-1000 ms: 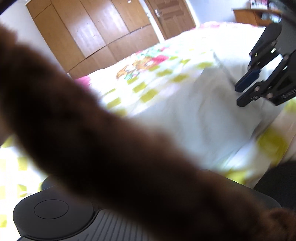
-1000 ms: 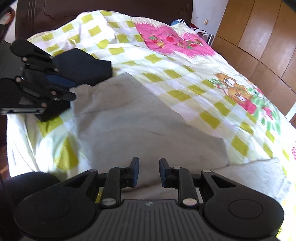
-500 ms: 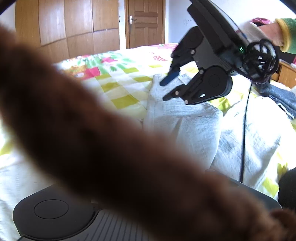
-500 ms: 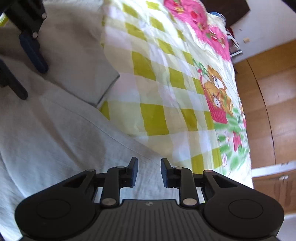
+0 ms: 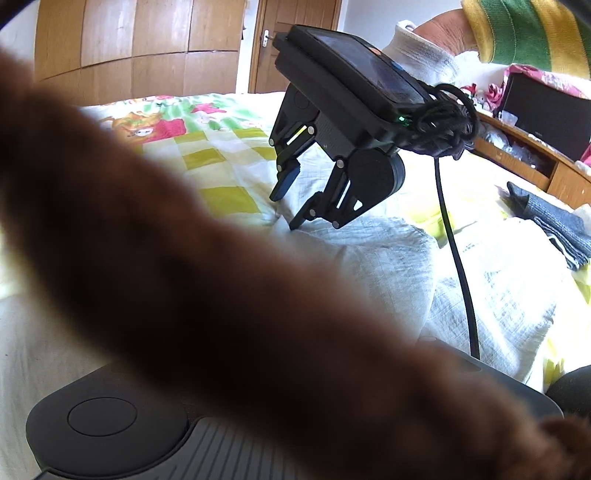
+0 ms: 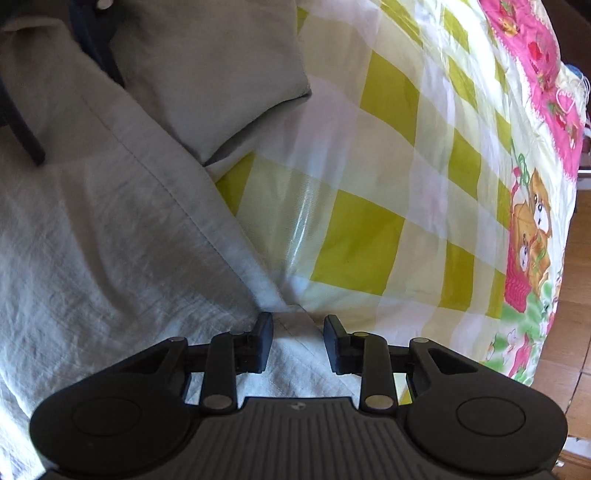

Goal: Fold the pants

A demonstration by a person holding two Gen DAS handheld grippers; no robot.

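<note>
Pale grey pants (image 6: 110,240) lie crumpled on the checked bedspread (image 6: 369,229), one part folded over (image 6: 207,74) at the top. My right gripper (image 6: 298,332) is open, and the hem edge of the pants lies between its fingers. From the left wrist view the right gripper (image 5: 286,210) points down with its tips at a corner of the pants (image 5: 388,258). A blurred brown furry thing (image 5: 184,277) hides my left gripper's own fingers. Two dark fingers (image 6: 22,136) of the left gripper show at the top left of the right wrist view, standing apart over the cloth.
A gloved hand and a green-and-yellow striped sleeve (image 5: 517,33) hold the right gripper, whose black cable (image 5: 458,266) hangs across the pants. A folded grey garment (image 5: 554,229) lies at the right. Wooden wardrobes (image 5: 129,44), a door (image 5: 291,37) and a wooden floor (image 6: 580,258) surround the bed.
My right gripper has come down onto the edge of the pants and stays open. The left wrist view has swung round, so the right gripper now looms larger and nearer.
</note>
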